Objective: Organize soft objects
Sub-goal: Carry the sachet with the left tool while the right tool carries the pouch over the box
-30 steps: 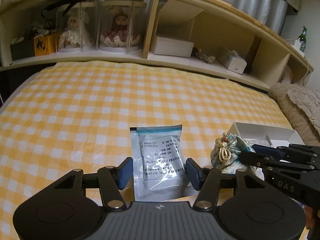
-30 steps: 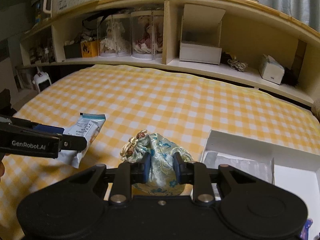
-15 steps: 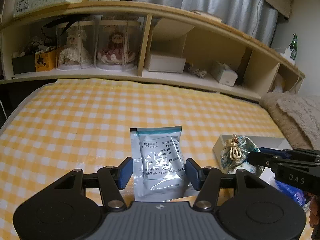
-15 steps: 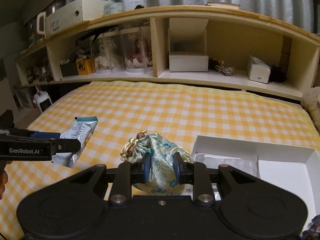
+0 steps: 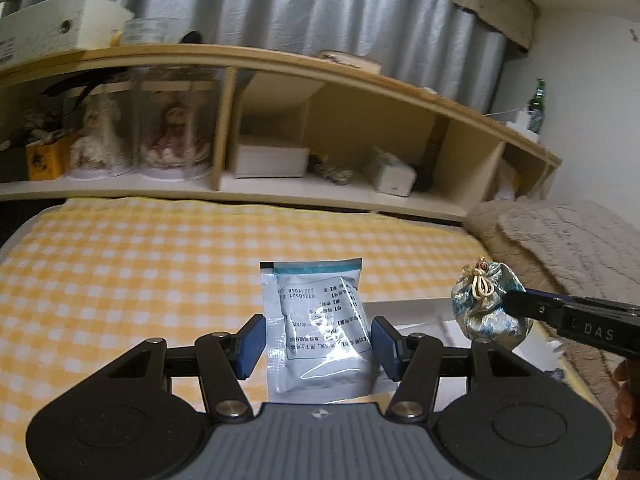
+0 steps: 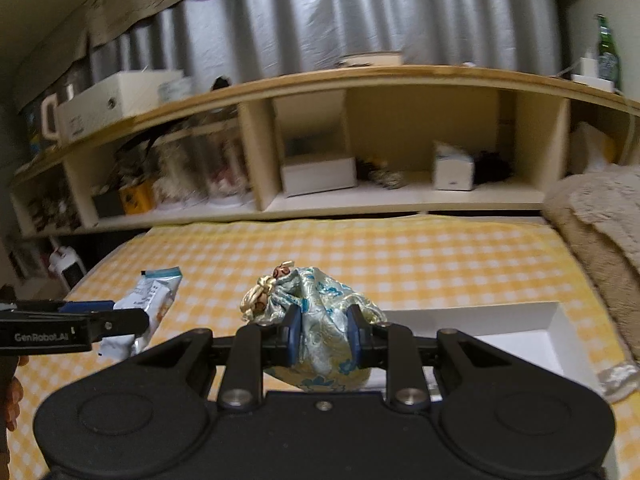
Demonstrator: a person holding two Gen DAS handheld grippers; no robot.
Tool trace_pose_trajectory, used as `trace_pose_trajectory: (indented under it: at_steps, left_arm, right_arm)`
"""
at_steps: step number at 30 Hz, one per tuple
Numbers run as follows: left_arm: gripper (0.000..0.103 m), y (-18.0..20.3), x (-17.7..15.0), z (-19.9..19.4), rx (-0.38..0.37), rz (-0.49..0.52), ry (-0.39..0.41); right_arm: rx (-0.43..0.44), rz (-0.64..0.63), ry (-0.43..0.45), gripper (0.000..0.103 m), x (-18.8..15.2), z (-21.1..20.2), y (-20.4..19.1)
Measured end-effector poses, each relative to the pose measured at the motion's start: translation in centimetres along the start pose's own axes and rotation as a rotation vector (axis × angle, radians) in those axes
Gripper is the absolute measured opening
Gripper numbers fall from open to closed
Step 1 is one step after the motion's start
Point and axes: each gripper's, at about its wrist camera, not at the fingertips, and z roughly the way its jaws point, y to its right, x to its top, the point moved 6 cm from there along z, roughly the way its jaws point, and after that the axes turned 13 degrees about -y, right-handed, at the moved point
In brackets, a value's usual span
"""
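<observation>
My left gripper (image 5: 318,340) is shut on a clear plastic packet (image 5: 320,320) with a blue top strip and printed label, held above the checked bed. The packet also shows in the right wrist view (image 6: 148,304). My right gripper (image 6: 324,336) is shut on a pale blue and gold drawstring pouch (image 6: 320,312) and holds it in the air. The pouch also shows in the left wrist view (image 5: 486,304), at the right. A white open box (image 6: 520,320) lies on the bed below and right of the pouch.
The yellow checked bedspread (image 5: 140,272) fills the foreground. A wooden shelf unit (image 5: 320,120) with dolls in clear cases, boxes and tissue packs runs along the back. A beige fluffy blanket (image 5: 568,240) lies at the right. A green bottle (image 5: 538,104) stands on the shelf top.
Both grippers have risen, each with its object. The pouch has lifted off the bed and now hangs above the white box. The packet stays between the left fingers.
</observation>
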Motion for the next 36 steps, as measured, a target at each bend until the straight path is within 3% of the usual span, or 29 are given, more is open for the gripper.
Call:
trace_pose_trajectory:
  at_steps: [7, 8, 9, 17, 23, 25, 27, 28, 31, 36]
  left_arm:
    - [0.057, 4.9, 1.1, 1.2, -0.067, 0.047, -0.003]
    - [0.046, 5.5, 1.3, 1.5, -0.075, 0.05, -0.013]
    - [0.043, 6.2, 1.4, 1.8, -0.088, 0.055, -0.016]
    - [0.043, 12.2, 2.2, 6.1, -0.19, 0.08, -0.073]
    - [0.044, 13.9, 1.6, 8.4, -0.178, 0.133, -0.129]
    - [0.05, 14.2, 1.1, 9.0, -0.174, 0.152, -0.167]
    - [0.065, 14.2, 0.3, 9.5, -0.178, 0.158, -0.204]
    - [0.066, 14.2, -0.2, 9.9, -0.186, 0.152, -0.234]
    - [0.071, 13.6, -2.3, 11.3, -0.209, 0.091, -0.334]
    - [0.088, 13.0, -3.9, 13.5, -0.236, -0.071, -0.434]
  right_arm:
    - [-0.069, 0.1, 0.044, 0.025, 0.5, -2.2, 5.7]
    - [-0.076, 0.112, 0.048, 0.025, 0.5, -2.4, 6.5]
    - [-0.085, 0.127, 0.05, 0.025, 0.4, -2.5, 7.3]
    - [-0.124, 0.252, 0.026, 0.025, -0.8, -1.3, 13.1]
    - [-0.106, 0.285, -0.016, 0.025, -1.5, 0.6, 14.8]
    - [-0.105, 0.284, -0.02, 0.025, -1.5, 0.8, 15.0]
    - [-0.102, 0.288, -0.018, 0.025, -1.5, 0.7, 15.3]
    - [-0.101, 0.294, -0.019, 0.025, -1.6, 0.6, 15.5]
    - [-0.102, 0.312, -0.026, 0.025, -1.8, 0.7, 16.0]
    - [-0.094, 0.321, -0.021, 0.026, -1.7, 0.5, 16.0]
